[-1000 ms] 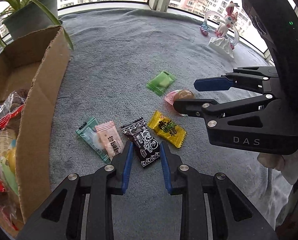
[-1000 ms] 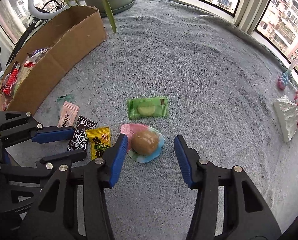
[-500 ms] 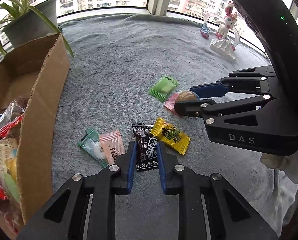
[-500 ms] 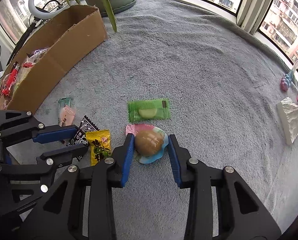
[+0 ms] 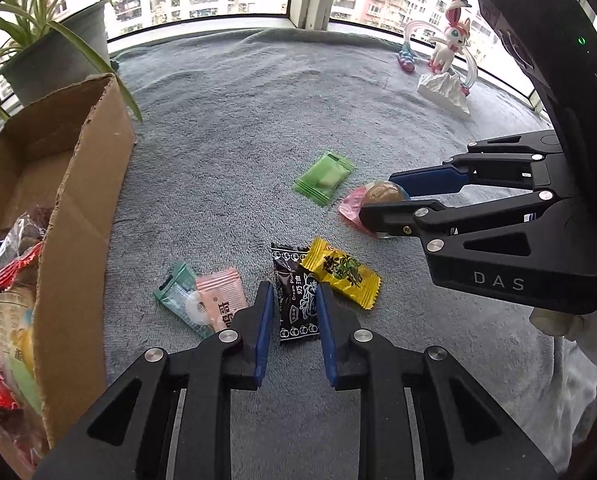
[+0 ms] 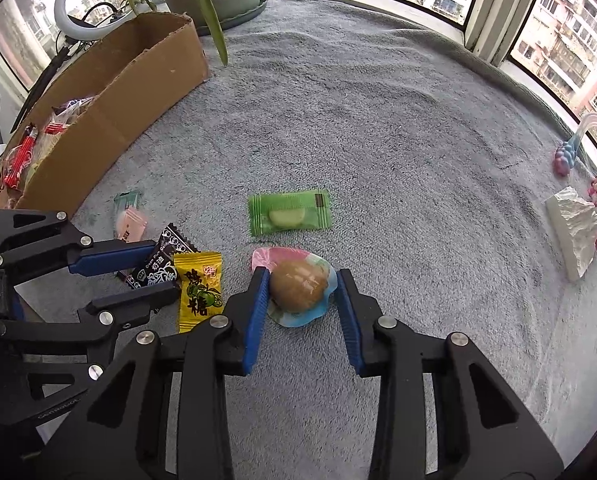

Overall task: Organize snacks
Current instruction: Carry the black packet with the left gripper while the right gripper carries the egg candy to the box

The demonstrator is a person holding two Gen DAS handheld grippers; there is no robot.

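The box (image 5: pixel 78 216) at nine o'clock already holds several snacks — six lie loose on the blanket (image 5: pixel 238 128). The left claw (image 5: pixel 292 308) straddles the black packet (image 5: pixel 296 300), the right claw (image 6: pixel 300 292) the brown sweet (image 6: pixel 298 290); neither visibly pinches yet.

Left black two-finger gripper with blue pads (image 5: pixel 294 300) sits low over the grey fleece blanket (image 5: pixel 238 120), jaws narrowly parted. Right black blue-padded gripper (image 6: pixel 302 280) is alongside on that blanket, jaws wider, pointing across the left one's front.
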